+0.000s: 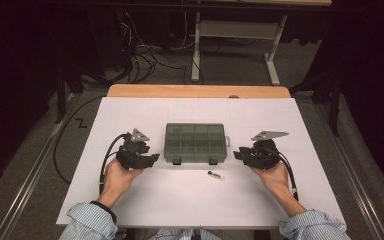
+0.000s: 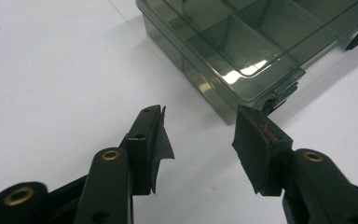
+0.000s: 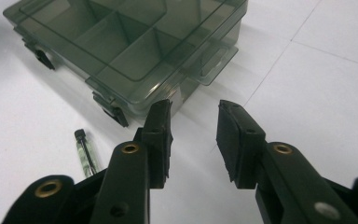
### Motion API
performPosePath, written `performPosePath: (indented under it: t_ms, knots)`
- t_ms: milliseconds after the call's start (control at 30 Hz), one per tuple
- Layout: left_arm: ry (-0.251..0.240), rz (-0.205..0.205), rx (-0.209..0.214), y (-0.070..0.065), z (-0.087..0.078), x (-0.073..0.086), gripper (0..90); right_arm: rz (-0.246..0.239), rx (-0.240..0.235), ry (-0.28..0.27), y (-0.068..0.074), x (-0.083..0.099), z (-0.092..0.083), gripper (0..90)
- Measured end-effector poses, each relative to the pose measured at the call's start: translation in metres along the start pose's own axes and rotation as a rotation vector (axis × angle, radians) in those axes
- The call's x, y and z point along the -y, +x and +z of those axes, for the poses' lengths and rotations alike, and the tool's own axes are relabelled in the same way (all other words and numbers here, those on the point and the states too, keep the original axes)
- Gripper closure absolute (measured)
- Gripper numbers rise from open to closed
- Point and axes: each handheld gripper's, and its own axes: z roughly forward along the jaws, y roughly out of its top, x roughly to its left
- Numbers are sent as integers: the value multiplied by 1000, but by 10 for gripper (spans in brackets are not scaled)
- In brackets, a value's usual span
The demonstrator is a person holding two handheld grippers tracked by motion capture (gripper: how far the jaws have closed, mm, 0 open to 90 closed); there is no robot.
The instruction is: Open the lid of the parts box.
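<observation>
**Both grippers flank the closed compartment box**

The smoky compartment box sits mid-tabletop, lid down, its two dark latches facing the person. The left gripper waits just off the box's left end, the right gripper off its right end; each has its fingers spread and holds nothing. A small vial lies near the front edge. This looks like the approach step. Next, likely, the latches must be released, one gripper steadying the box.

Closed smoky compartment box lies flat mid-table.
</observation>
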Motion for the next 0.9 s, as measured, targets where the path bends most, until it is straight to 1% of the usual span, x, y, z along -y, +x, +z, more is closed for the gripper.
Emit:
performPosePath:
  t_ms: [67,100,133,167,233,267,333,400,433,533,633,700,800,900]
  knots:
    - [18,5,4,0,0,-1,525,-13,-2,22,1,-1,1,692]
    - [33,11,13,0,1,-1,534,-25,-3,41,2,-3,2,707]
    - [33,11,13,0,1,-1,538,-25,-3,41,2,-3,2,707]
    - [45,15,19,0,2,-2,548,-41,-7,60,3,-5,3,723]
    - [51,19,21,0,2,-2,554,-50,-8,65,3,-5,3,730]
    - [53,21,22,0,2,-2,573,-62,-11,87,5,-7,5,750]
    - [62,24,30,0,3,-3,584,-69,-13,94,6,-7,6,760]
    - [86,40,45,-1,6,-3,623,-90,-10,125,8,-9,8,806]
    - [86,40,45,-1,6,-3,636,-90,-10,125,8,-9,8,806]
    - [104,52,49,-4,9,-4,660,-108,-8,155,11,-10,12,855]
    - [124,81,46,-9,14,-7,697,-132,-13,184,14,-12,15,900]
    - [128,89,43,-10,15,-8,712,-150,-16,192,16,-13,16,900]
    - [138,110,39,-13,16,-11,727,-156,-14,199,18,-14,18,900]
    - [144,118,41,-15,18,-12,750,-166,-17,210,20,-15,19,900]
